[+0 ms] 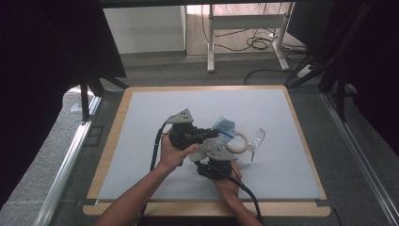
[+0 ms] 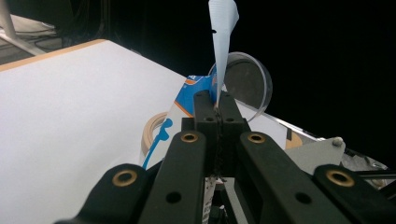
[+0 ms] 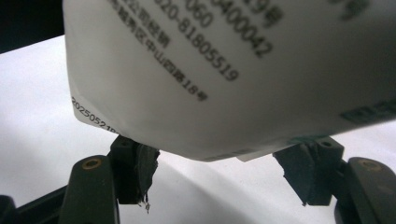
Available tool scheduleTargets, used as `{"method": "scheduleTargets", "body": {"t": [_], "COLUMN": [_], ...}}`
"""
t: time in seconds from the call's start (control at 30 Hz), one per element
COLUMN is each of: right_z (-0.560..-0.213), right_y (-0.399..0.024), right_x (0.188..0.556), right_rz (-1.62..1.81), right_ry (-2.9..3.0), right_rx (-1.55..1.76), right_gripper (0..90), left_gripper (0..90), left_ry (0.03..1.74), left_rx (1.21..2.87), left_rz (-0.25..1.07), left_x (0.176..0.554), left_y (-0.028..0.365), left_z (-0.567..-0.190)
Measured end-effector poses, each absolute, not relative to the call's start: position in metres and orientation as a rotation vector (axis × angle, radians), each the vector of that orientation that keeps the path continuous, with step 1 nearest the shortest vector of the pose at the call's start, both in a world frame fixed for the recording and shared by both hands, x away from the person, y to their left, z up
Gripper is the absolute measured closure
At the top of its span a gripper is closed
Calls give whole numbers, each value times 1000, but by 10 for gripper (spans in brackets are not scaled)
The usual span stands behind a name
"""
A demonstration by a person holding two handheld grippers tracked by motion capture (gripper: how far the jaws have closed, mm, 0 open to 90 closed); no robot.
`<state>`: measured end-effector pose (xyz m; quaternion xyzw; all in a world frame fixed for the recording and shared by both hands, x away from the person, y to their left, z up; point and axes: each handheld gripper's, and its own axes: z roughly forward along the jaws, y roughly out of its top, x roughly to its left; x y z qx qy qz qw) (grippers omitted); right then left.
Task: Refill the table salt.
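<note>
The left gripper (image 2: 217, 109) is pinching the packet (image 2: 223, 28) tight between its jaws, while the right gripper (image 3: 219, 175) is standing open just beneath the packet, pads clear.

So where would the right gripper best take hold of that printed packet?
Probably the packet's free lower edge, coming from below. The left gripper already pinches its upper edge, so it hangs as a thin flat sheet. The right gripper sits open beneath it, fingers either side, so closing across the thin faces looks simplest.
</note>
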<state>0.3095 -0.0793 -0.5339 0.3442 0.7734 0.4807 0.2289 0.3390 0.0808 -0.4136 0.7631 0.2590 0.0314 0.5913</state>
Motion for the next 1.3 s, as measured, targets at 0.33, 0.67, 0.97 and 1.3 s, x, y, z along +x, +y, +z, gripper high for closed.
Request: {"method": "scheduleTargets", "body": {"t": [0.33,0.67,0.97,1.3], "right_z": [-534,-533,-532,-529], "right_y": [-76,-81,-87,-89], "right_x": [304,305,304,302], "right_rz": [1314,1356,1443,1526], "right_ry": [2130,2184,2228,2262], "right_rx": [847,849,899,928], "right_gripper": [369,458,473,486], "left_gripper": [900,900,900,900], "left_ry": [610,624,633,641], "left_rx": [1787,1815,1845,1871], "left_rz": [68,61,69,66], "left_x": [342,354,362,367], "left_y": [78,70,63,59], "left_z": [-415,-416,-416,-415]}}
